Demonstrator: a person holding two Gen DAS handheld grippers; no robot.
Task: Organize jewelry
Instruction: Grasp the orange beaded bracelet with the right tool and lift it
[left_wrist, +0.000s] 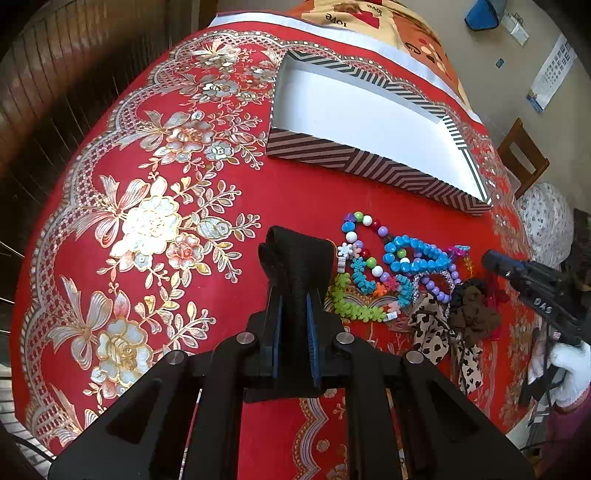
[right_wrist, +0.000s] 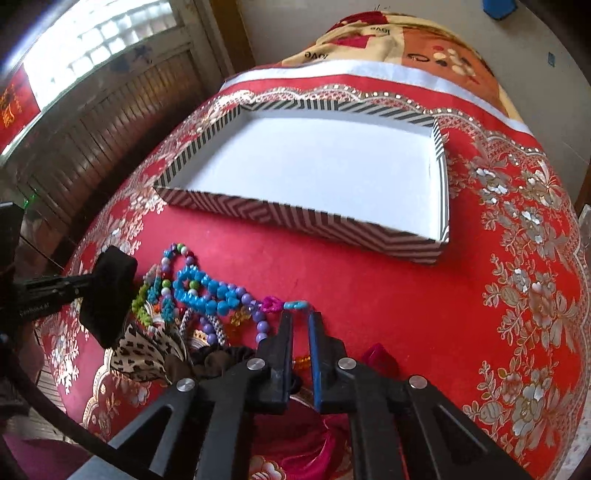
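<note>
My left gripper is shut on a black fabric hair band and holds it just above the red cloth, left of the jewelry pile. The pile mixes blue, purple and multicoloured bead bracelets, a leopard scrunchie and a brown scrunchie. In the right wrist view my right gripper pinches a small turquoise piece at the pile's right edge. The left gripper with its black band shows at the left there. A striped box with a white inside lies beyond.
A red floral tablecloth covers the table, which drops off at the left toward wooden slats. A patterned blanket lies past the box. A white-gloved hand holds the right gripper. A wooden chair stands at the right.
</note>
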